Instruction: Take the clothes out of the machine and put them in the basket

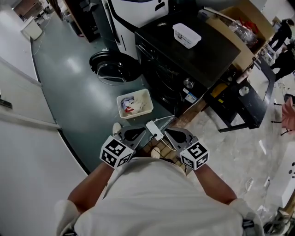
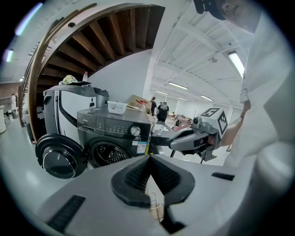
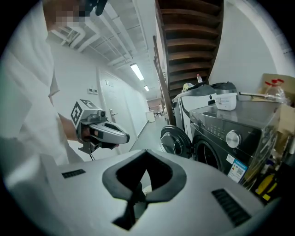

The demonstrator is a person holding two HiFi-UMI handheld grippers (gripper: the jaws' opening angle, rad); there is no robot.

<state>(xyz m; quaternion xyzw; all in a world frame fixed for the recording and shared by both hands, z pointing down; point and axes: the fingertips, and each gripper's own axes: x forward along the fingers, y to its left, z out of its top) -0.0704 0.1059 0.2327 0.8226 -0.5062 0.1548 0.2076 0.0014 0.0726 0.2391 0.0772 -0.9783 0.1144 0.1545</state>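
Note:
The dark washing machine (image 1: 184, 55) stands with its round door (image 1: 110, 69) swung open to the left. Its drum opening (image 2: 108, 154) looks dark, and I cannot tell what is inside. A white basket (image 1: 146, 99) on the floor in front holds white and red clothes (image 1: 129, 106). My left gripper (image 1: 144, 132) and right gripper (image 1: 167, 132) hover close to my chest, tips turned toward each other, well short of the basket. Both are shut with nothing between the jaws (image 2: 150, 159) (image 3: 146, 154). Each shows in the other's view (image 2: 177, 143) (image 3: 122, 137).
A white tub (image 1: 186, 35) sits on top of the machine. A cardboard box (image 1: 249, 23) and a black cart (image 1: 244, 106) stand to its right, a white appliance (image 1: 138, 9) behind the door. A white wall (image 1: 27, 138) runs along the left. People (image 1: 281, 34) stand far right.

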